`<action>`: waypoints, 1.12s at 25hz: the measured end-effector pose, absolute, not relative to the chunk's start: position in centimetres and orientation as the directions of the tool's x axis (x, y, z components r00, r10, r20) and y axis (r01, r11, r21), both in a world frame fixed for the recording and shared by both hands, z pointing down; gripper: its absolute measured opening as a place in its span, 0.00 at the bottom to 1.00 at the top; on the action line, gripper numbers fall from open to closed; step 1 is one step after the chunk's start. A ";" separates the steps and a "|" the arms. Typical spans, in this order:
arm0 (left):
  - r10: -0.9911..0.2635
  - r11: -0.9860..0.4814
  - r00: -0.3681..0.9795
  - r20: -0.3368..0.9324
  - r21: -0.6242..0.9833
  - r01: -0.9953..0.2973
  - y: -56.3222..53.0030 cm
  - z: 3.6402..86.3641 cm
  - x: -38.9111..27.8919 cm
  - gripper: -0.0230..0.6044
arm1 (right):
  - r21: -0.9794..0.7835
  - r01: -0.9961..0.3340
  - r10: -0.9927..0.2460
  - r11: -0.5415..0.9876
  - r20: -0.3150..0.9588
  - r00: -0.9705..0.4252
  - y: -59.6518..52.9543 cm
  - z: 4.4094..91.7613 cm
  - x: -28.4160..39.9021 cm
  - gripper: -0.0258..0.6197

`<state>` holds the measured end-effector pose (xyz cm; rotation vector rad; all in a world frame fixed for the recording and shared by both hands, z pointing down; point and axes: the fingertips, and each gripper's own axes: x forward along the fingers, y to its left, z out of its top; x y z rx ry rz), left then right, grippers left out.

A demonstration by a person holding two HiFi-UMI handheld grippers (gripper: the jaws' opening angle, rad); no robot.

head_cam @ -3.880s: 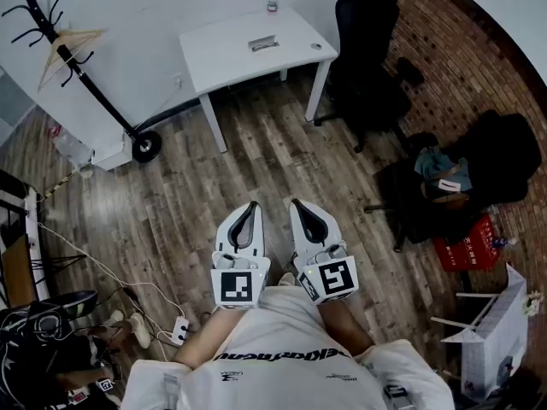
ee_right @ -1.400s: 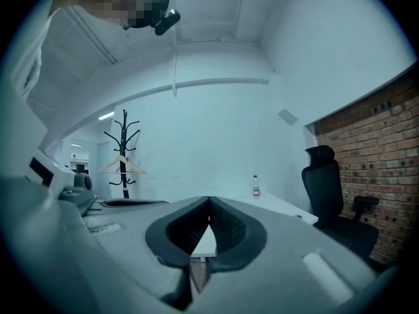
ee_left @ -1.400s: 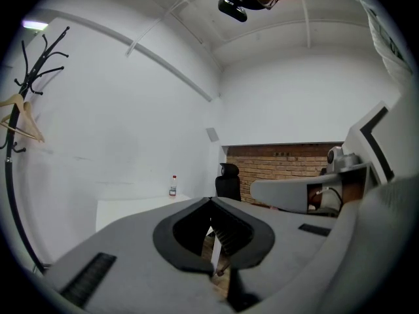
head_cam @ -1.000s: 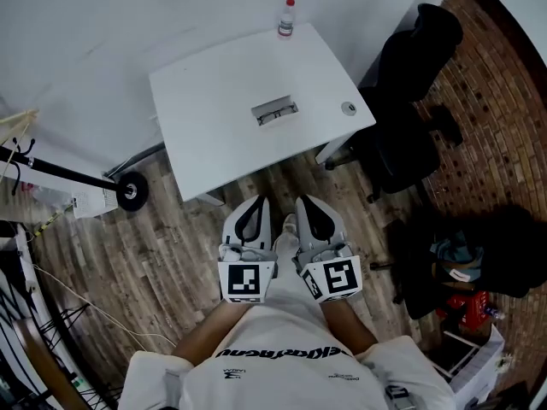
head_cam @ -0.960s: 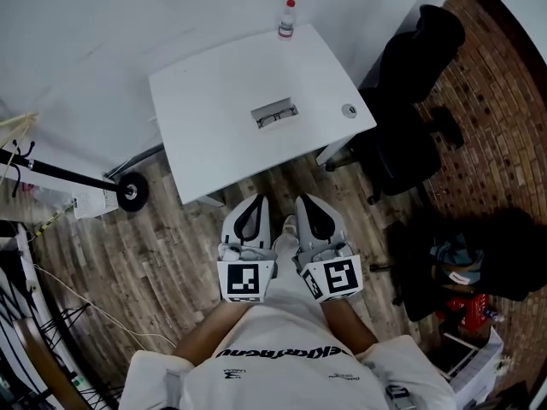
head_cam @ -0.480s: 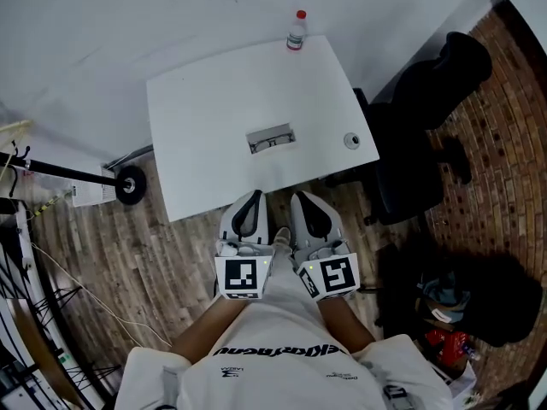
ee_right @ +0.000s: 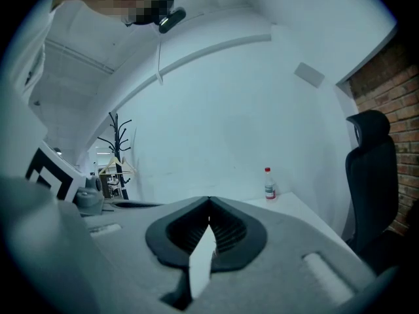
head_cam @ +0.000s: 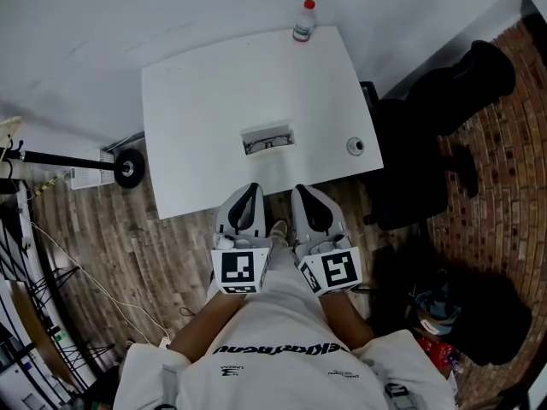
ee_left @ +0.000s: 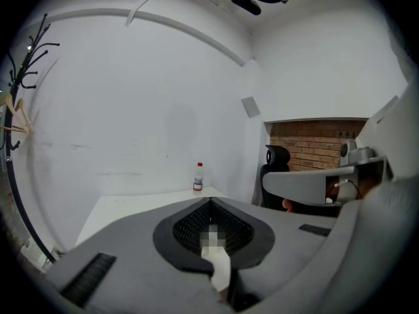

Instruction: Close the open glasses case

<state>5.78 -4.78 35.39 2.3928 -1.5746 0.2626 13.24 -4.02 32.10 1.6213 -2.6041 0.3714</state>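
Jaws pressed together and empty, my left gripper [head_cam: 248, 200] and right gripper [head_cam: 306, 200] hang side by side at the near edge of the table [head_cam: 197, 101], closed because I have nothing to grip yet. The open case [head_cam: 268, 138] lies mid-table just ahead of them, apart from both, its lid not yet down. A bottle [head_cam: 304, 20] stands at the far edge, clear of my path.

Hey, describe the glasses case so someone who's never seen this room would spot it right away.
Find the white table against the white wall. The glasses case lies near its middle. It is the only long, open box there; the bottle stands at the far edge and a small round thing sits near the right edge.
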 end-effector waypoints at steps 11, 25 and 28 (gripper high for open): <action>-0.843 -0.359 0.387 0.372 0.147 -0.922 -8.4 39.6 3.3 0.03 | -0.182 -0.897 -0.867 0.404 0.238 -0.439 -7.8 36.0 11.5 0.04; -0.798 -0.345 0.403 0.448 0.210 -0.915 -13.9 44.8 1.0 0.03 | -0.176 -0.901 -0.843 0.396 0.319 -0.433 -12.2 40.4 8.6 0.04; -0.794 -0.336 0.398 0.459 0.214 -0.917 -14.6 45.7 0.8 0.03 | -0.175 -0.900 -0.840 0.399 0.323 -0.435 -12.9 41.1 8.3 0.04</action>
